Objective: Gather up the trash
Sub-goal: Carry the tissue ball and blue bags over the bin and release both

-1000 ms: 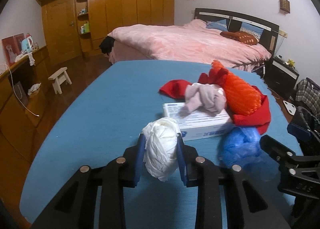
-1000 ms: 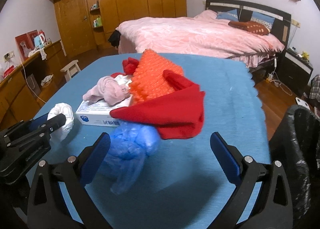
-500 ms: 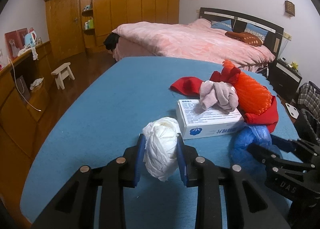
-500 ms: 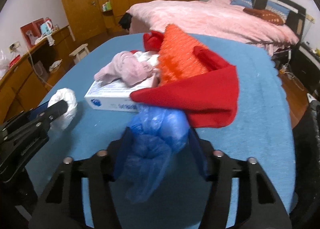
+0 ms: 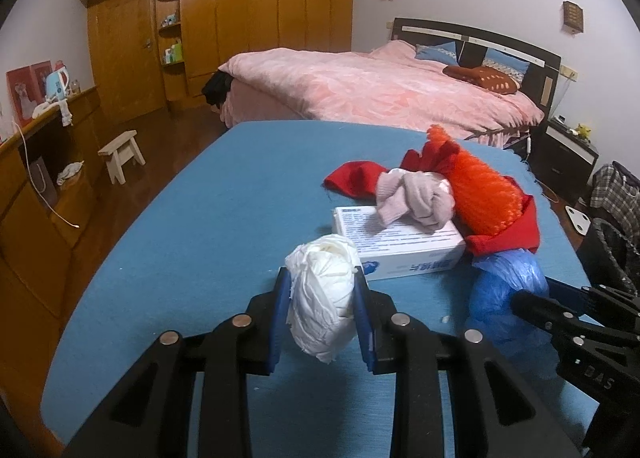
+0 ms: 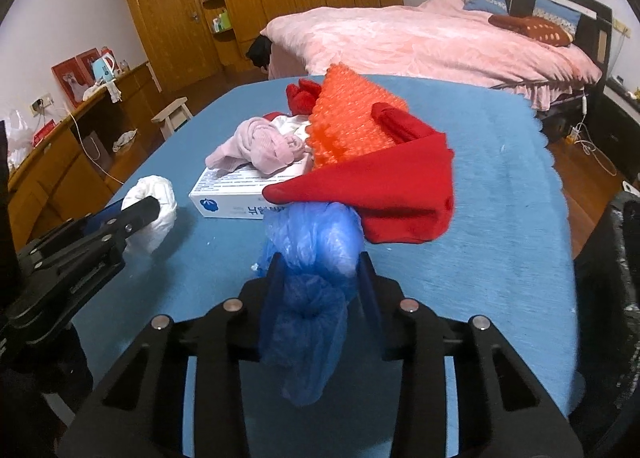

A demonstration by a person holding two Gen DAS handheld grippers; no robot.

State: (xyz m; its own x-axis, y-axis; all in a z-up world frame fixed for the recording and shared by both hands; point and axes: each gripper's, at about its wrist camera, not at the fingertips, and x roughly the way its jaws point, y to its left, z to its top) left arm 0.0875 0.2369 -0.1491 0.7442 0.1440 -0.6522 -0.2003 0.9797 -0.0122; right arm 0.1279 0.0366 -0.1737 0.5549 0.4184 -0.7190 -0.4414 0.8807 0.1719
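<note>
The left tool (image 5: 322,312) was clamped on a crumpled white paper wad (image 5: 322,298), pinched across its middle so the loose ball would not slip out, and it sat at the near edge of the counter (image 5: 224,193) just left of a white printed cardboard box (image 5: 404,254). The right tool (image 6: 318,300) was closing its jaws on a scrunched blue plastic bag (image 6: 314,258), the film already bunched between the pads and trailing below them; gripping it low probably gathered the slack. Both pieces looked ready to be carried to the black-lined bin (image 6: 624,298) at the far right edge, which suited collecting trash. On the box lay a pale pink knotted cloth (image 5: 416,197), with an orange bubbled mesh bag (image 6: 352,121) and a red felt cloth (image 6: 392,189) piled behind, apparently not yet sorted. The counter wore a blue cloth cover. Beyond it stood a bed under a pink quilt (image 5: 380,89), wooden wardrobes (image 5: 240,17) and a small pale stool (image 5: 122,153).
</note>
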